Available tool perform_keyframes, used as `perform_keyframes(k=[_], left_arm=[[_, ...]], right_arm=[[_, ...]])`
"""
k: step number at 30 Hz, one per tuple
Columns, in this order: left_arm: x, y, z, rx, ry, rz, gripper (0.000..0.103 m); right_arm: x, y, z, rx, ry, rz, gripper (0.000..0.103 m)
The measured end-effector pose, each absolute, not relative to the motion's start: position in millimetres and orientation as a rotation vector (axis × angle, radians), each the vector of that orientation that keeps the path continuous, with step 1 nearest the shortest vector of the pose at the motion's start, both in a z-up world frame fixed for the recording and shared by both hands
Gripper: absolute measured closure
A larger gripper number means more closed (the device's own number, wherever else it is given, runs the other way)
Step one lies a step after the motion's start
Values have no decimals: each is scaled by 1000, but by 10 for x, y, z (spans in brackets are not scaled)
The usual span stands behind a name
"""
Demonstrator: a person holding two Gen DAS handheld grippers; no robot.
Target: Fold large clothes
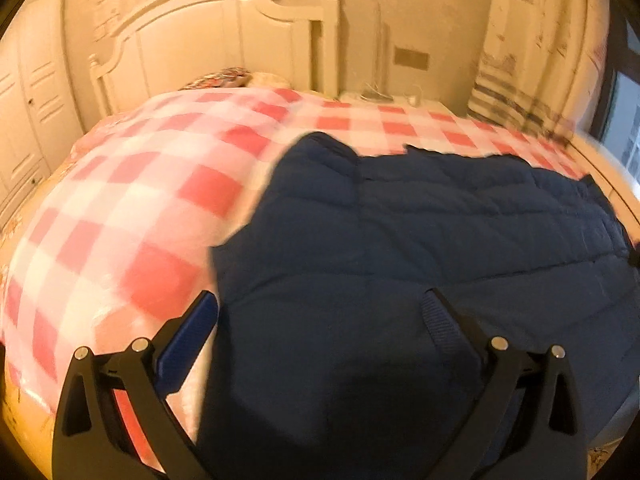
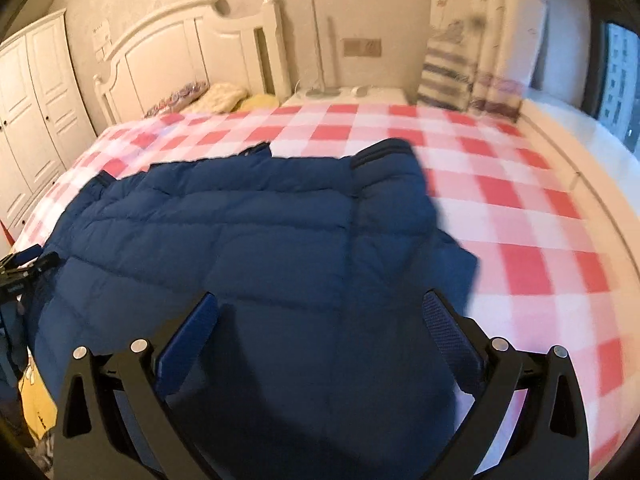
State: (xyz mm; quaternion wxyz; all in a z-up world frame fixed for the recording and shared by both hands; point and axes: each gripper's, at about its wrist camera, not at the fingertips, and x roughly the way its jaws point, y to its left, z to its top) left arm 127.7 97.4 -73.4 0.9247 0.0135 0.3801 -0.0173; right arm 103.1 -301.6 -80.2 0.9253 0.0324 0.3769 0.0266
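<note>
Navy quilted puffer jacket (image 1: pixel 420 232) spread across red-and-white checked blanket (image 1: pixel 120 208) on the bed; fills centre and right of left wrist frame, centre and left of right wrist frame. One sleeve (image 2: pixel 390 184) folded in over the body, upper centre of right wrist frame; likewise a sleeve (image 1: pixel 316 172) laid over the body at upper centre of left wrist frame.

Left gripper (image 1: pixel 320 312): fingers spread wide, nothing between them, hovering over near left edge of the jacket, lower centre of frame. Right gripper (image 2: pixel 320 312): fingers also wide apart, empty, over the near hem at lower centre; contact with fabric not resolvable. Left gripper also visible at left edge of right wrist frame, blurred.

Headboard (image 2: pixel 192 44) upper left, wardrobe (image 2: pixel 32 112) far left, striped curtain (image 2: pixel 452 72) upper right.

Handling judgement: padded, lofty, light for its bulk; soft, no stiffness, likely springs back and traps air. Shell looks smooth, probably slippery, so thin pinches may slide off. Best hold judged to be the near hem corners or stitched quilting seams, taking a full fold of padding between the fingers. Both corners lifted together to carry the hem toward the collar; pressing down afterwards likely needed.
</note>
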Motion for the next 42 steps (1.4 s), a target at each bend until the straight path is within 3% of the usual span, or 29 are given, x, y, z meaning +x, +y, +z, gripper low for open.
perform_keyframes(k=[5,9,14,22,32,38,42], left_arm=[[1273,1203,-929,-92,814,-75,2],[1062,994,-701,11,734,26,4],[594,415,-491,85,641,-161,2],[597,-178,-974,262,696,-186,2],[604,-114,-961,230,730,-234,2],[588,524,-663,74,668,-133,2],[755,870,-922,53,758,-49,2]], right_arm=[[863,-3237,-1088,187,794,85,5],[743,-2945,-813,4,746,-44,5],[487,-2339,-532,-72,638,151,5],[637,-1657,-1075,-251,722,261,4],[608,-1675,-1062,-243,743,273,5],[466,-2196,-794,-131,683,154,5],[448,-2584,-1064,-18,734,165,5]])
